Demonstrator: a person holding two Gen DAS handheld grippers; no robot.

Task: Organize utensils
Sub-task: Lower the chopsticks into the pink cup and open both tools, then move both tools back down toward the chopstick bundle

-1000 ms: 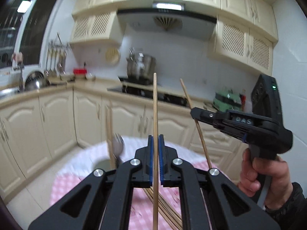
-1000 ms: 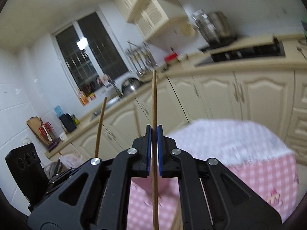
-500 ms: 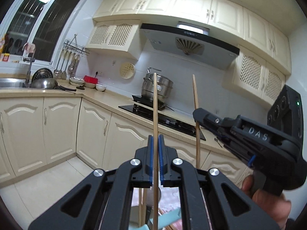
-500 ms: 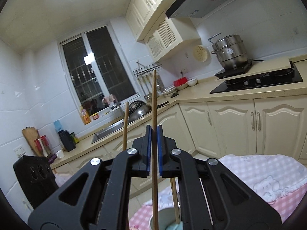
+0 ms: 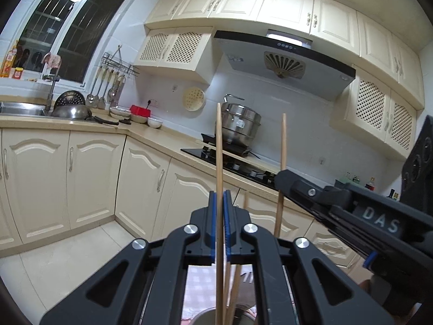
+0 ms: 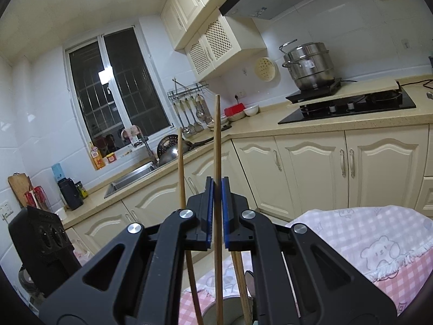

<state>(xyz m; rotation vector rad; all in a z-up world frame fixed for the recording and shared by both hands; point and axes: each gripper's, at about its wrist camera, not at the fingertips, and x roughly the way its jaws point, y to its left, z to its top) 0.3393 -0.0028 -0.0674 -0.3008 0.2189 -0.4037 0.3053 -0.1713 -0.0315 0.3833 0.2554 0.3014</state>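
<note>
My left gripper is shut on a wooden chopstick that stands upright between its blue pads. To its right, my right gripper holds a second chopstick, also upright. In the right wrist view the right gripper is shut on its chopstick; the left one's chopstick stands just left of it. Below both grippers sits a metal utensil cup with more chopsticks and a spoon in it. The held chopsticks' lower ends are hidden behind the gripper frames.
The cup stands on a table with a pink checked cloth. Beyond are cream kitchen cabinets, a counter with a sink, a hob with a steel pot, and a tiled floor.
Both grippers swung away from the loose chopsticks on the table, each keeping its chopstick. The two chopsticks now stand nearly parallel, and the cup's rim has come into view beneath them.
</note>
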